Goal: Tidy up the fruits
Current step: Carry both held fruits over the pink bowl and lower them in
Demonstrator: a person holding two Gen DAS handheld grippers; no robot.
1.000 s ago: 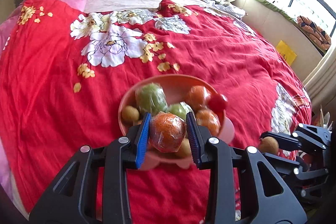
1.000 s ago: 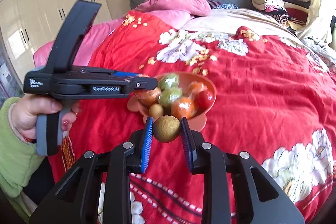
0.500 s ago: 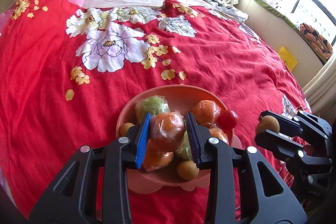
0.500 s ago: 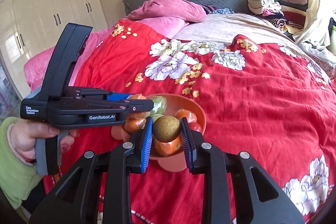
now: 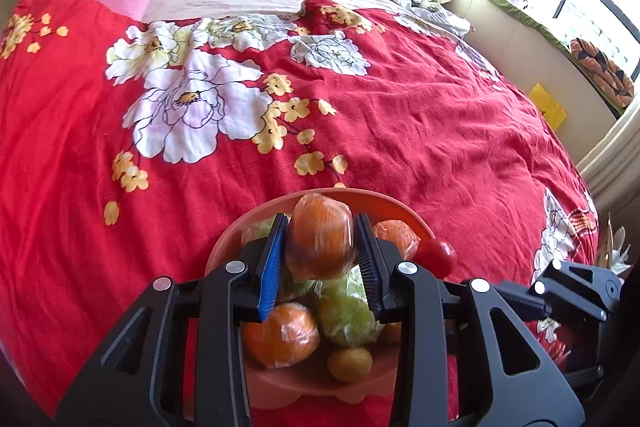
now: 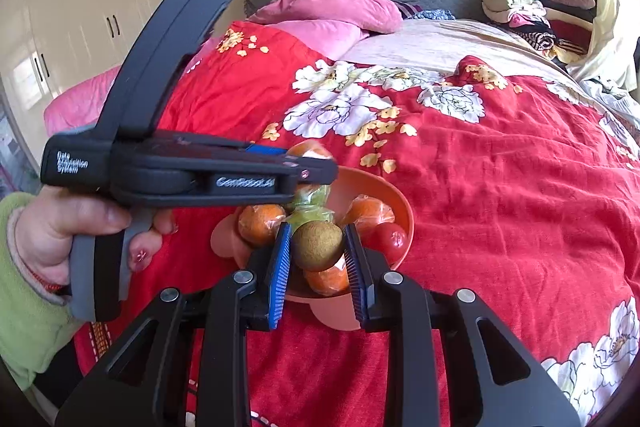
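white lettering runs along the black body of the left gripper (image 6: pixel 320 163), seen side-on from the right wrist view: small stacked print near its rear end reads "data acquisition system", and a blurred brand mark on its side panel reads roughly "genrobot.ai". no other writing can be read on the bedding, the fruit wrappers or the walls.

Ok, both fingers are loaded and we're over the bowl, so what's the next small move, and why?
Probably ease the left gripper down and open it over the bowl's far side. Its wrapped orange hangs above the bowl, where the far wall looks bare. The right gripper is shut on the kiwi over the near fruit, so it can wait its turn.
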